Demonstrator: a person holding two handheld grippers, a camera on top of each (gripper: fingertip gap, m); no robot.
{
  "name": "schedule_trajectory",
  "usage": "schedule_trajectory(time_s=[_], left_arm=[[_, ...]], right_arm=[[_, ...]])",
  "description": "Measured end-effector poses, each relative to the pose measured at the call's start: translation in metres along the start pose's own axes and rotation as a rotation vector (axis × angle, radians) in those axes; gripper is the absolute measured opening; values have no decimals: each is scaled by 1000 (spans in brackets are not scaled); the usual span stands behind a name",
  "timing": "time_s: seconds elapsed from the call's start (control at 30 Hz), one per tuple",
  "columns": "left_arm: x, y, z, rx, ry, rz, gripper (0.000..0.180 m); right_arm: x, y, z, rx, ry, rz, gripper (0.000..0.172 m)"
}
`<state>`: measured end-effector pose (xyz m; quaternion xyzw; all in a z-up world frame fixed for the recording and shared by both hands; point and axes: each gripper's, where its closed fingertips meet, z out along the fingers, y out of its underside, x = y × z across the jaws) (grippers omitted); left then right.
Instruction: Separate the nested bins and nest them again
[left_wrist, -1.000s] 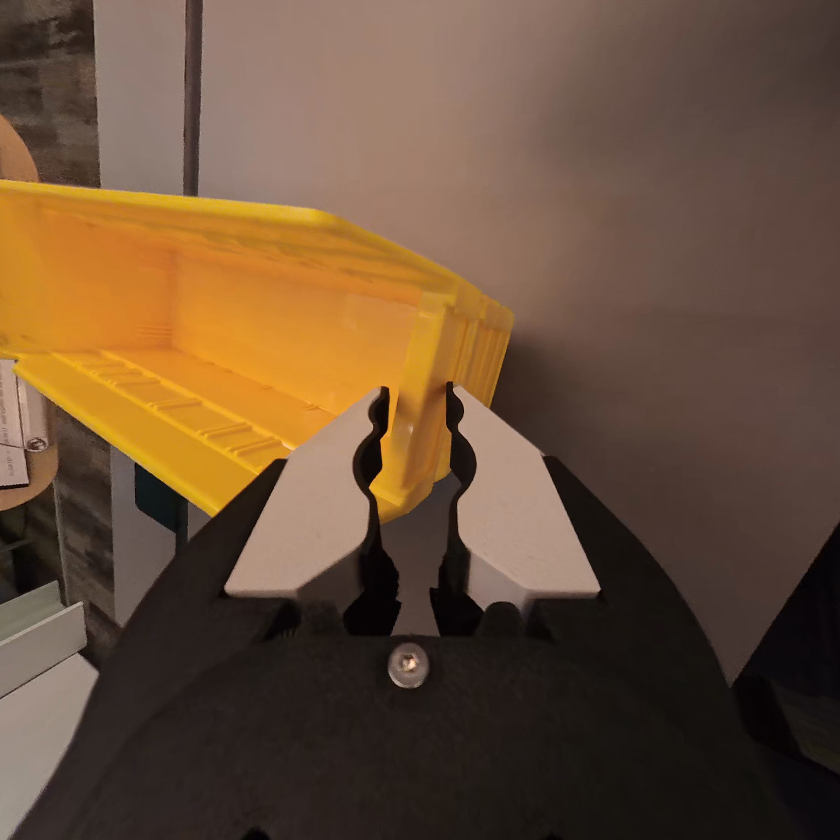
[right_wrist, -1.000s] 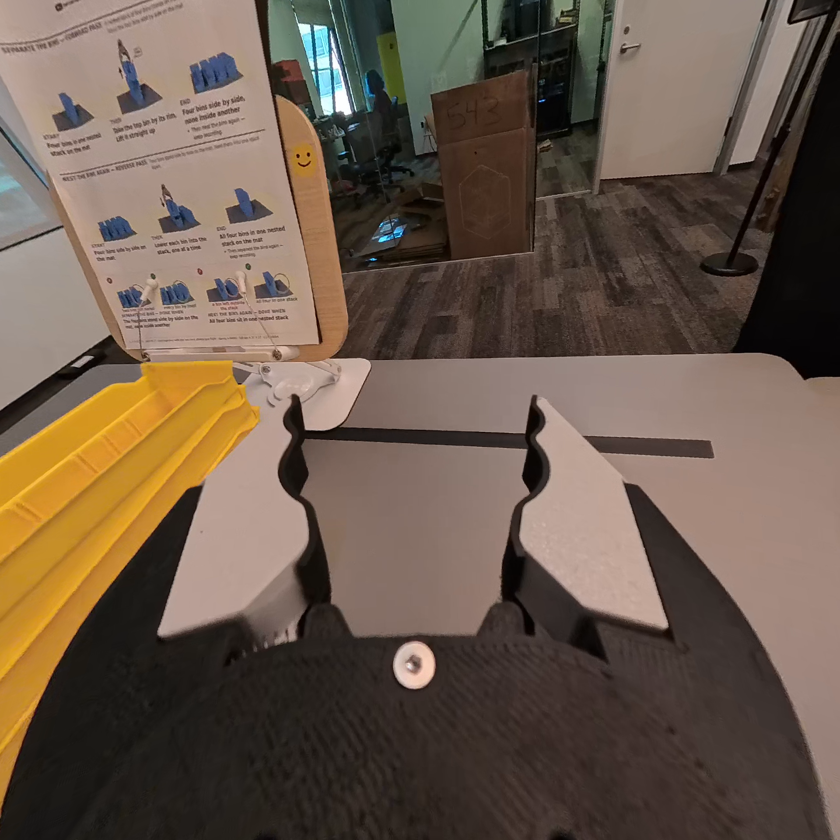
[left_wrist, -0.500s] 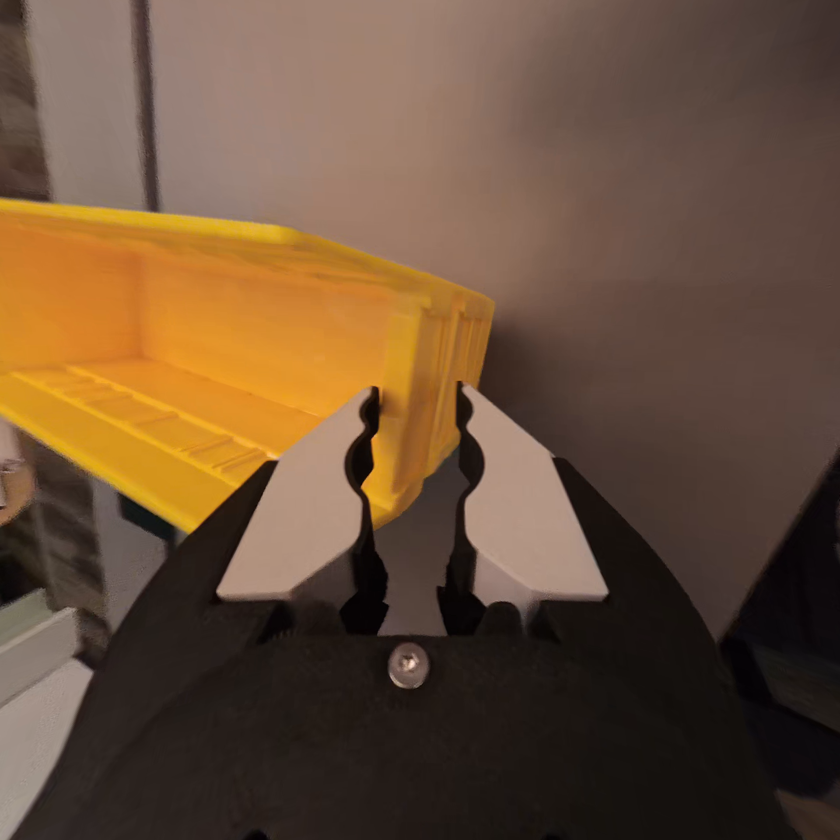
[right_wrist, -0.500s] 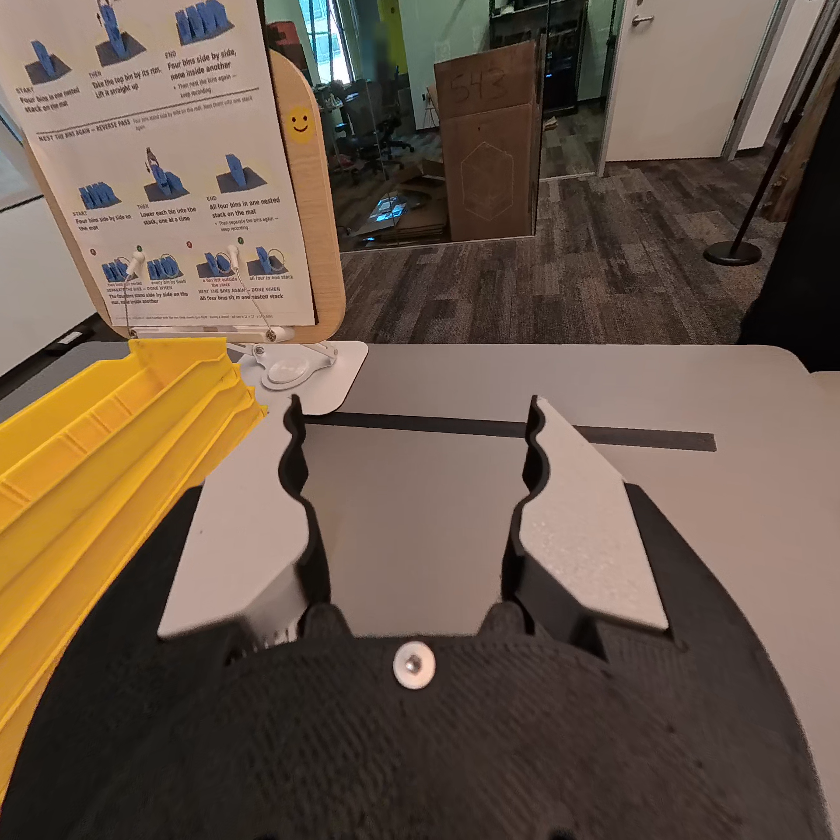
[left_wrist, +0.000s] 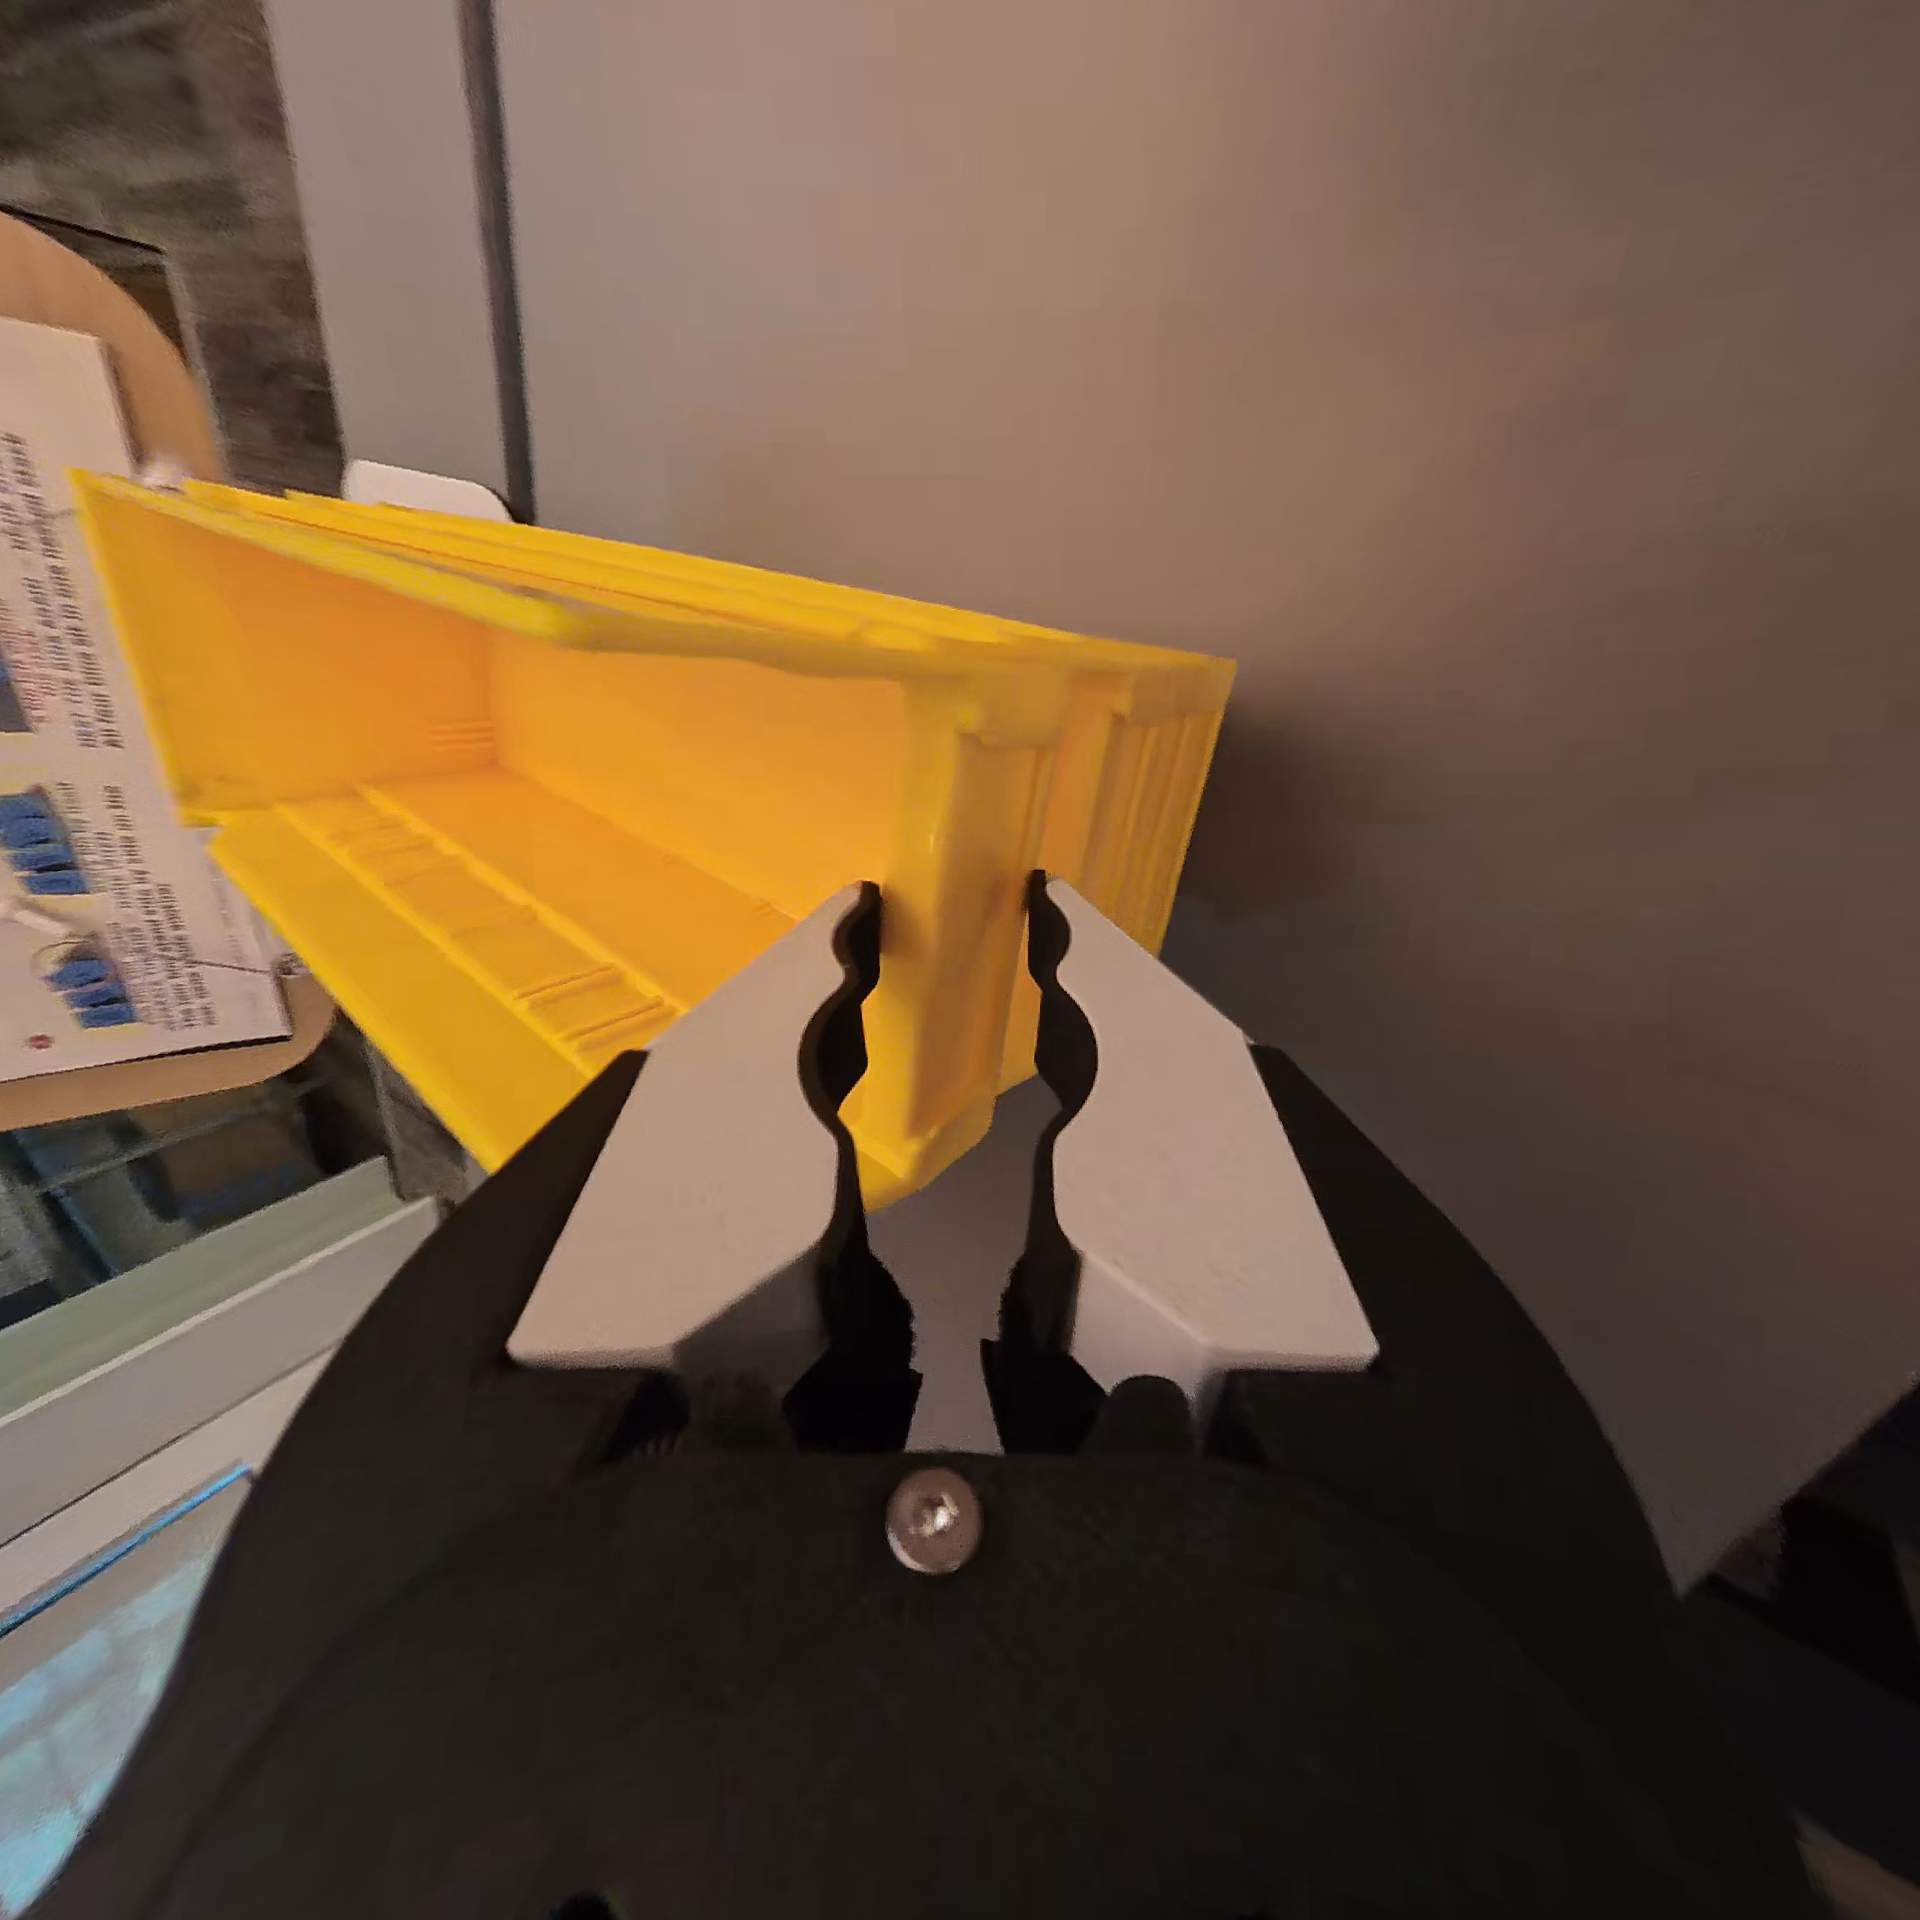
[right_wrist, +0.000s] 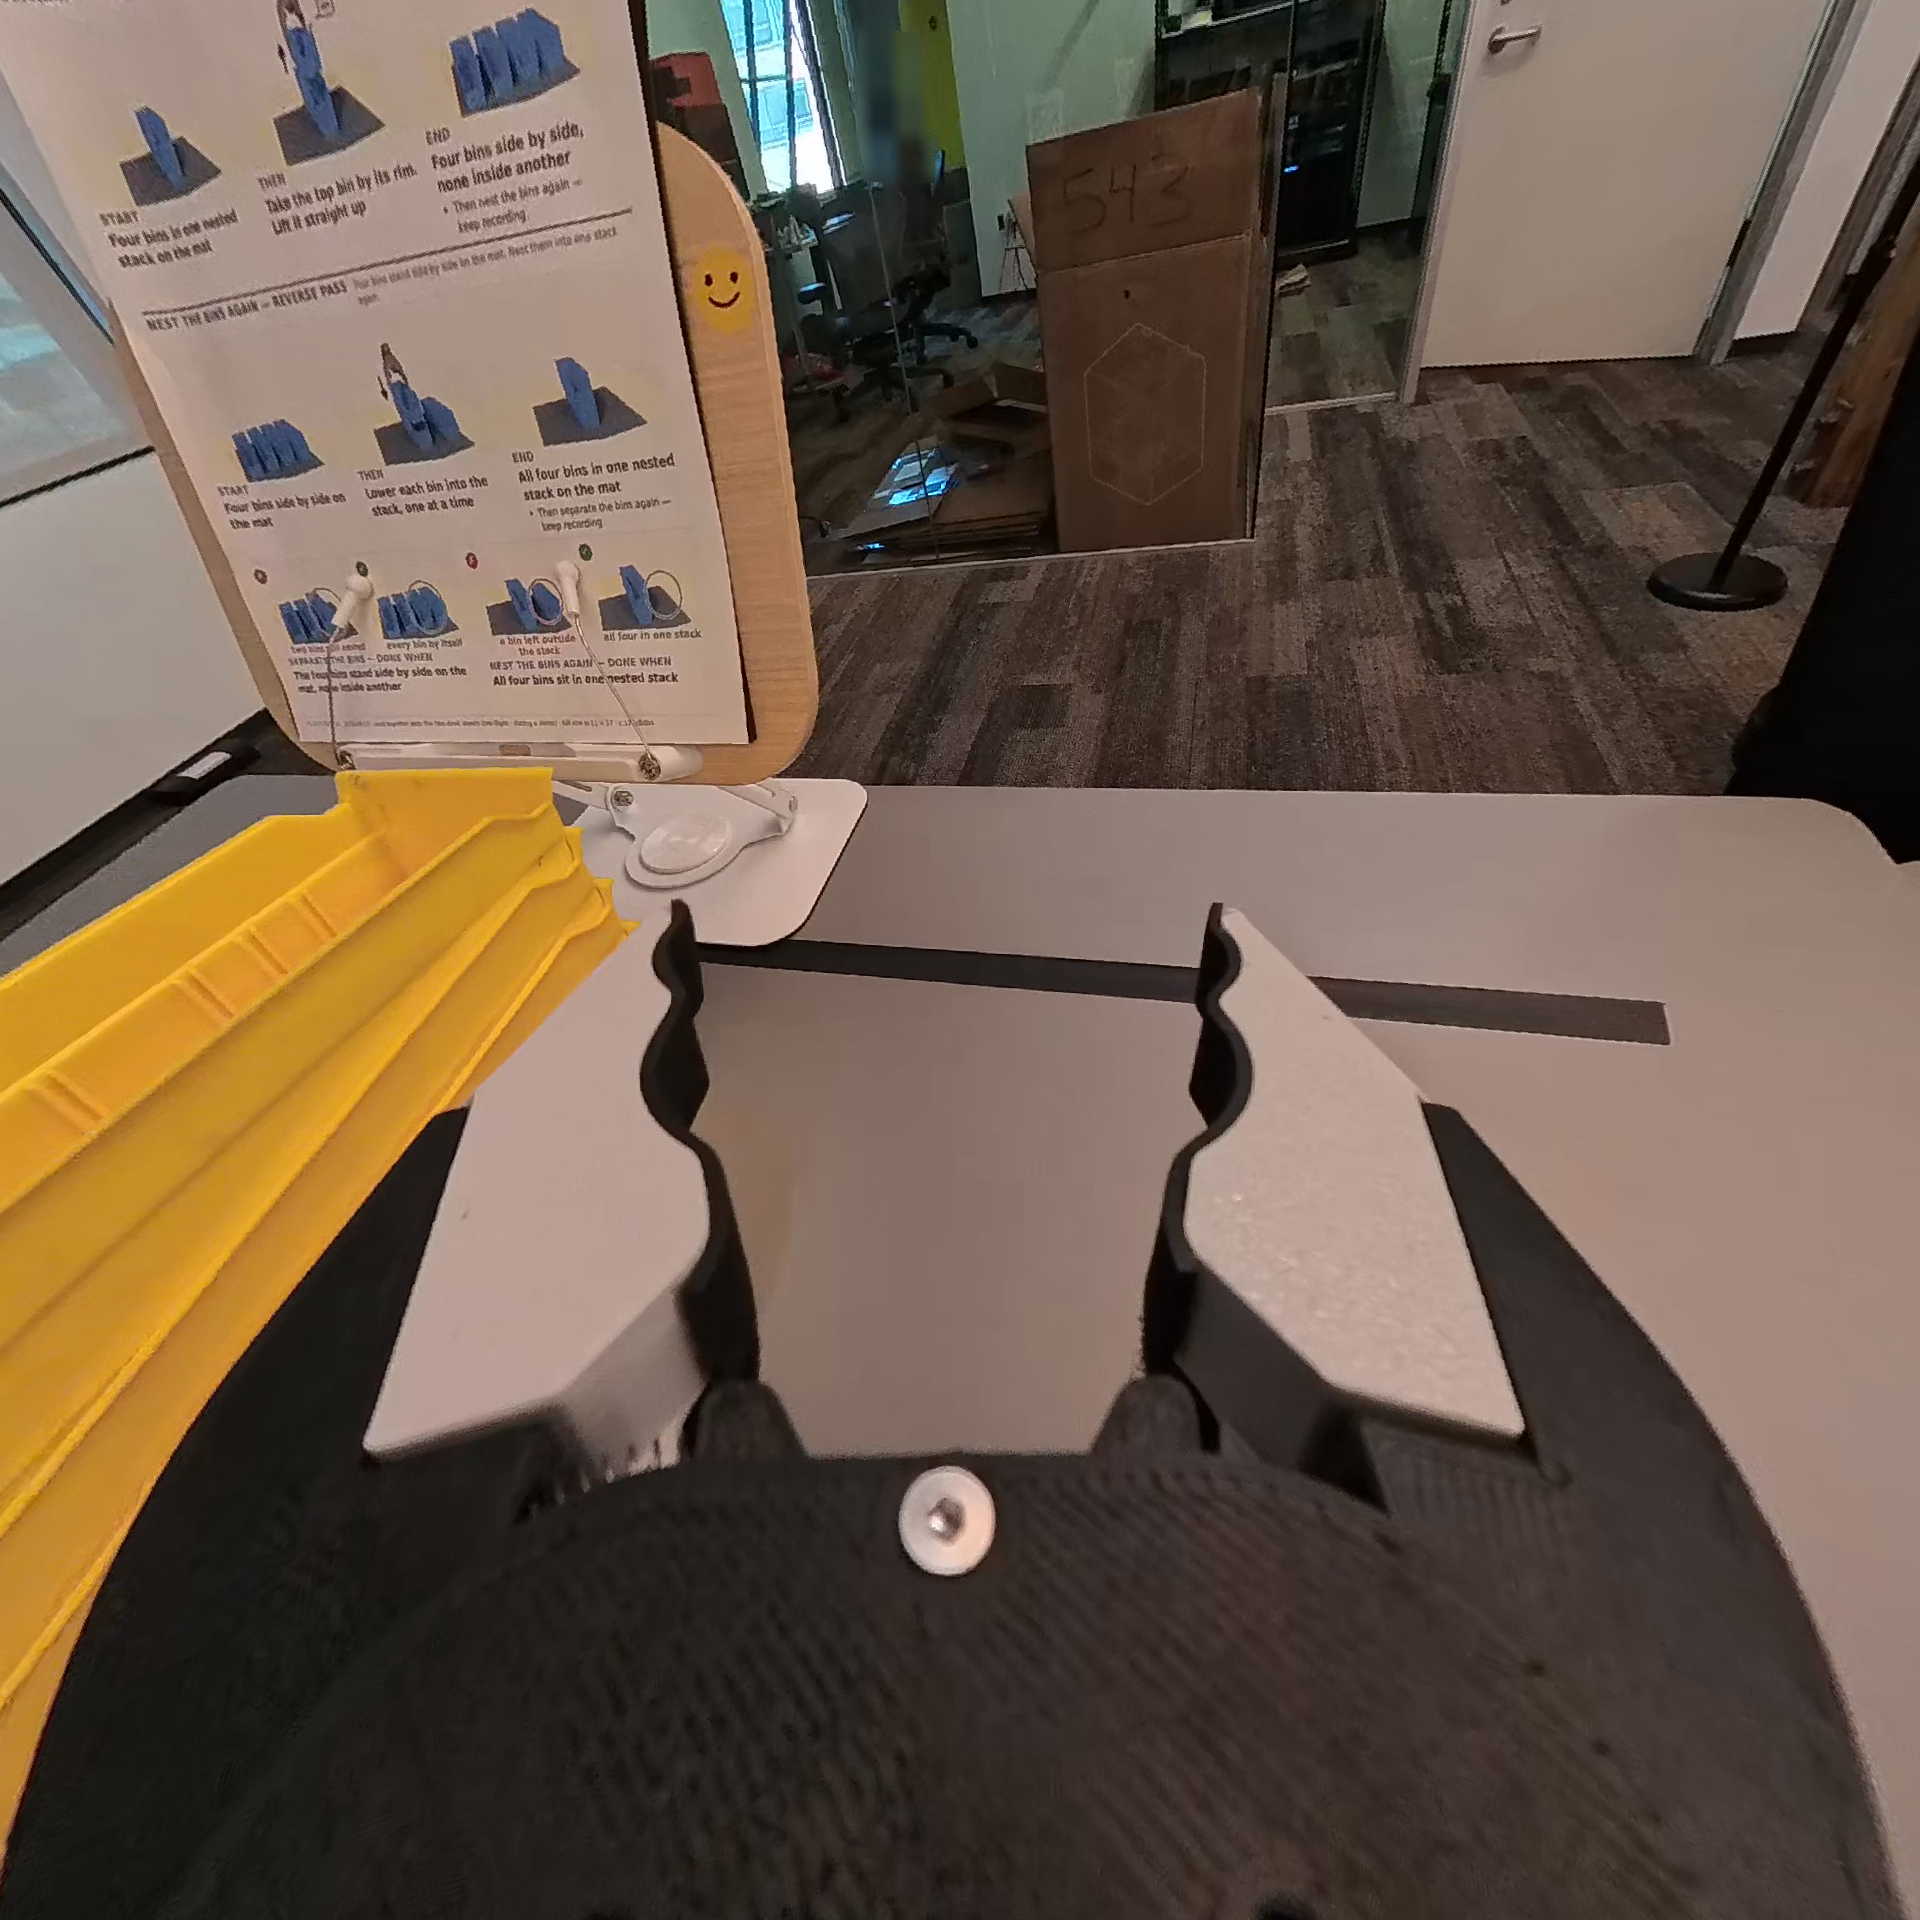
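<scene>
Two grippers are working here, and the left wrist view is showing the left gripper (left_wrist: 951, 894) clenching the end wall of a stack of yellow bins (left_wrist: 644, 790), one black pad (left_wrist: 864, 914) pressing on the wall's inner face and the other on its outer face. The nested bins are lying tilted across the view, their open side facing the camera and their far end reaching toward a printed instruction sheet (left_wrist: 73, 790) on a wooden board (left_wrist: 114, 343) at the left edge. A grey table surface (left_wrist: 1351, 416) is filling the background behind them. In the right wrist view, the right gripper (right_wrist: 948, 925) is hovering above the grey table (right_wrist: 1351, 883) with its jaws spread wide and nothing but table between them. The yellow bins (right_wrist: 260, 1039) are sitting just beside its left finger, their layered rims showing. Beyond them the instruction sheet (right_wrist: 416, 364) is standing on its white stand (right_wrist: 727, 862), and a dark strip (right_wrist: 1455, 1008) is running across the table behind the fingertips. A brown cardboard box (right_wrist: 1143, 312) is standing on the carpeted floor (right_wrist: 1351, 623) farther back.
</scene>
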<state>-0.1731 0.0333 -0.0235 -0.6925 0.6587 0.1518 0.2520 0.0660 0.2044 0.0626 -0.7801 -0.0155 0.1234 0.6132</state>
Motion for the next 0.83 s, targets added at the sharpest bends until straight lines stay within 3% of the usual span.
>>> schedule_trajectory(time_s=[0.13, 0.53, 0.7, 0.83], left_arm=[[2, 4, 9, 7, -69, 40, 27], [-9, -6, 10, 91, -223, -70, 29], [-12, -5, 17, 57, -315, 18, 30], [-12, -5, 16, 99, -286, -81, 31]], right_arm=[[1, 0, -1, -1, -7, 10, 95], [2, -3, -5, 12, -13, 22, 94], [3, -3, -5, 10, -19, 31, 94], [2, -2, -5, 6, -25, 33, 94]])
